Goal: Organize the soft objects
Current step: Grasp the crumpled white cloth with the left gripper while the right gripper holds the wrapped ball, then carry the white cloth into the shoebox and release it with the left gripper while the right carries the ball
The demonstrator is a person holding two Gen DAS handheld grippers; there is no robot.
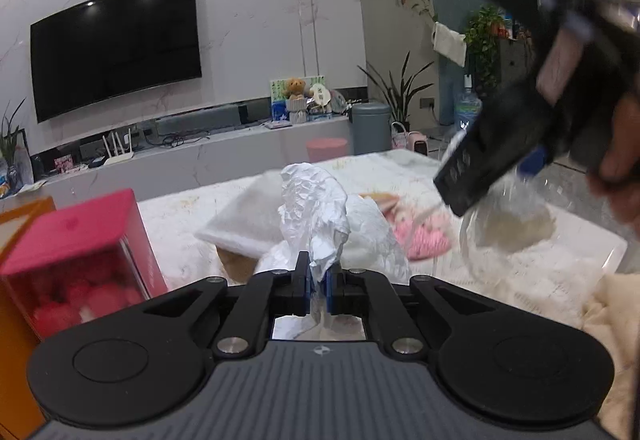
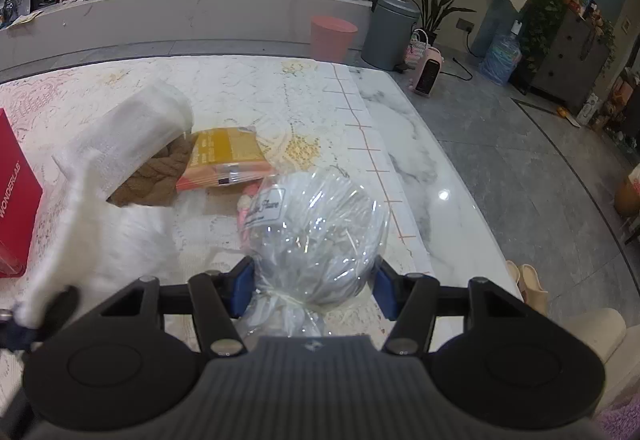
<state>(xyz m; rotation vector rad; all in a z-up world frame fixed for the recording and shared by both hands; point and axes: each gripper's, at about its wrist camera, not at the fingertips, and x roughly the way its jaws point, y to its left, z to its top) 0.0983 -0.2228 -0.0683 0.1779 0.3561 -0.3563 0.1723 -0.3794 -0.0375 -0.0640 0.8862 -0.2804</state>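
Left hand-held gripper (image 1: 319,282) pinching white cloth (image 1: 316,200), right hand-held gripper (image 2: 312,290) clamping cellophane bundle (image 2: 316,224), red box (image 1: 80,240) alongside

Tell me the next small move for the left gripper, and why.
Probably lift a little more: the left gripper is shut on the white bag, whose open end still drapes over the brown knit on the table. The right gripper holds the clear wrapped bundle nearby.

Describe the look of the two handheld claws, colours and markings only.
Both are matt black. The left claw and right claw each have blue finger pads, angular black linkage arms with silver pivot bolts, two round discs at the sides, and a ribbed grey body bearing a small logo. Seen from the left camera, the right unit shows a green light.
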